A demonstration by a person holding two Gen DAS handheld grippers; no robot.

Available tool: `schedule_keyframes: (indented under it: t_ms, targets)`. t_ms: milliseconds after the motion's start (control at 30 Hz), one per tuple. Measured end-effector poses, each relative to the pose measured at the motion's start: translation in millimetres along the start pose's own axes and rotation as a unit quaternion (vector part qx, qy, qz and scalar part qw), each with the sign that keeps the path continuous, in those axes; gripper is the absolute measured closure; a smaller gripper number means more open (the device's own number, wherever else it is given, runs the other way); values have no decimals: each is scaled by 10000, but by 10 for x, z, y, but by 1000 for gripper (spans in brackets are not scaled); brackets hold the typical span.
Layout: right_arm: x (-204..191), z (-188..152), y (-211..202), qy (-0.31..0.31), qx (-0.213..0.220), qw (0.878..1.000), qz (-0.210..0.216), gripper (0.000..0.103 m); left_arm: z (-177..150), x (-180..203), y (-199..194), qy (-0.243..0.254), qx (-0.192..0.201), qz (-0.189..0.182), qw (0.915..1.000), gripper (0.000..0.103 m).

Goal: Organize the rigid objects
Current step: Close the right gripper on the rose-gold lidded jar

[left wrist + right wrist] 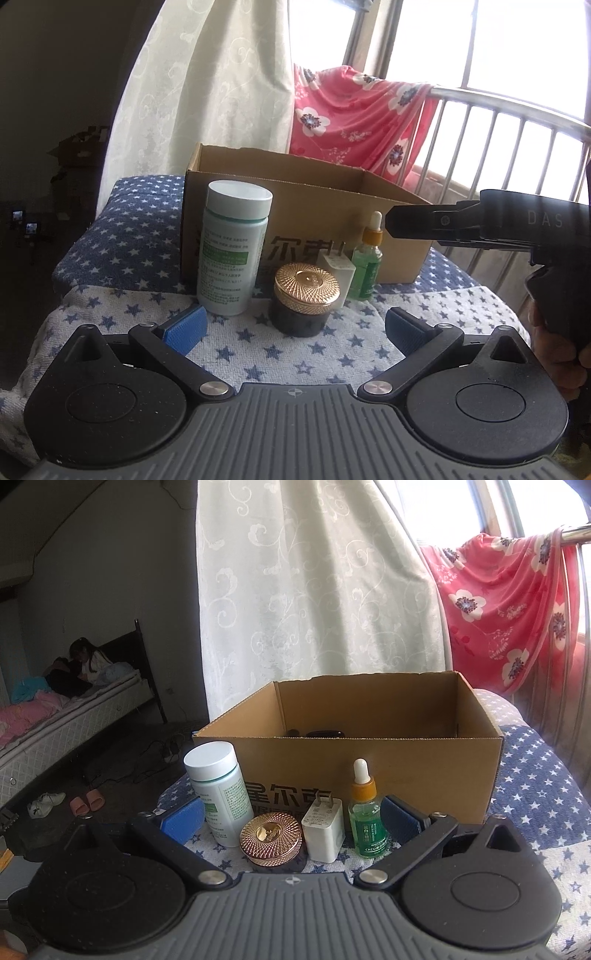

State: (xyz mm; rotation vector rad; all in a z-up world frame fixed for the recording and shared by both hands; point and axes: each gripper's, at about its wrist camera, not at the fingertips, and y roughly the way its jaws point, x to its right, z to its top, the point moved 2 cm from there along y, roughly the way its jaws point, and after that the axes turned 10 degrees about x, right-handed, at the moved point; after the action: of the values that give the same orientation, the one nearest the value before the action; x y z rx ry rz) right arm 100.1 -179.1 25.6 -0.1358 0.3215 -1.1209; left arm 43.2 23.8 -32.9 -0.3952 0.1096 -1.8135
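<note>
- Both my left tool (293, 325) and right tool (293, 818) gape apart, empty.
- Dropper bottle (366, 812), at one o'clock, could topple onto the charger (323, 829).

A white curtain (314, 590) with a scroll pattern hangs in the middle of the room. To its right a red flowered cloth (502, 609) drapes over a metal railing (498, 107) — bright window (517, 40) behind it. Far to the curtain's left stands a bed (74, 709) with a person (90, 661) on it — pink slippers (86, 800) and a white shoe (46, 802) lie on the floor below.
</note>
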Motion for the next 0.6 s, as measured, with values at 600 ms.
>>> schedule_keyframes:
  t_ms: [600]
  targets:
    - [225,-187,73,870,-76,9952,436,19,-127,349,257,821,85,-391,9958,5]
